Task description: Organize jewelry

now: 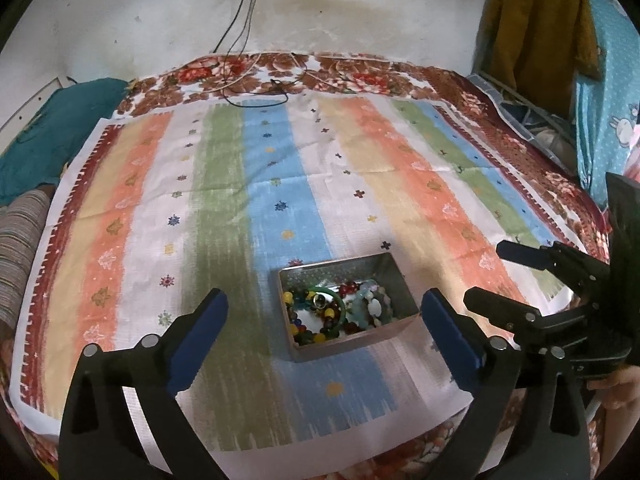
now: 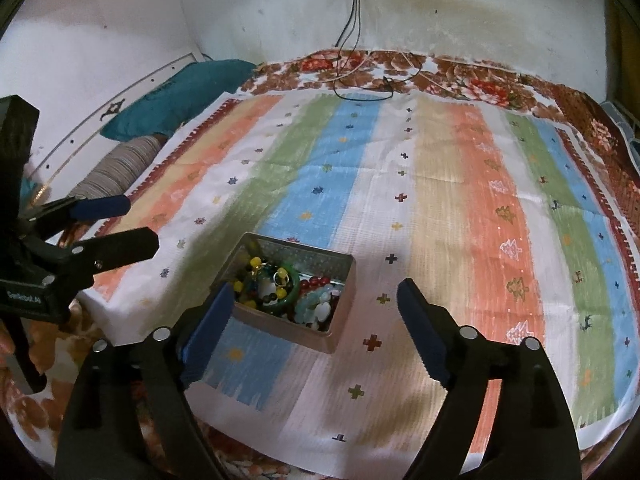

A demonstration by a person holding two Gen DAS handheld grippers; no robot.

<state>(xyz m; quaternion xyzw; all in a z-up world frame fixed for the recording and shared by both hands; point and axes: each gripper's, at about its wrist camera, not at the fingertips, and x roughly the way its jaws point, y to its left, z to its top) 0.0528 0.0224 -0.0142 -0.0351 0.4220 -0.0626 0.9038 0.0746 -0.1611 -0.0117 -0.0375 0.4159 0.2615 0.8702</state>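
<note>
Already gathered in one place, the jewelry [image 1: 334, 312] fills a small rectangular metal tin [image 1: 394, 276]: a green bangle [image 1: 340, 300] lies across strings of yellow, red and dark beads on the left side, and pale blue-white beaded pieces sit heaped at the right end. The tin's lid is not in view, and nothing lies loose on the cloth around it, so the sorting looks close to done or about to be undone; which one, I cannot tell.

The tin stands near the front edge of a striped cloth [image 1: 280, 160] spread flat over a bed with a flowered sheet [image 1: 360, 76], probably so that small pieces would show up against it and not roll away.

Both tools hang just short of the tin, angled down at it. The left tool [image 1: 324, 336] has its blue-padded fingers spread wide with nothing between them, the tin lying beyond their gap. The right tool [image 2: 316, 328] is likewise spread and empty; in its own view the left pad overlaps the tin's near left corner, though whether it touches is unclear.

Charging cables [image 1: 256, 88] trail from a wall socket onto the far edge of the bed, well apart from the work.
</note>
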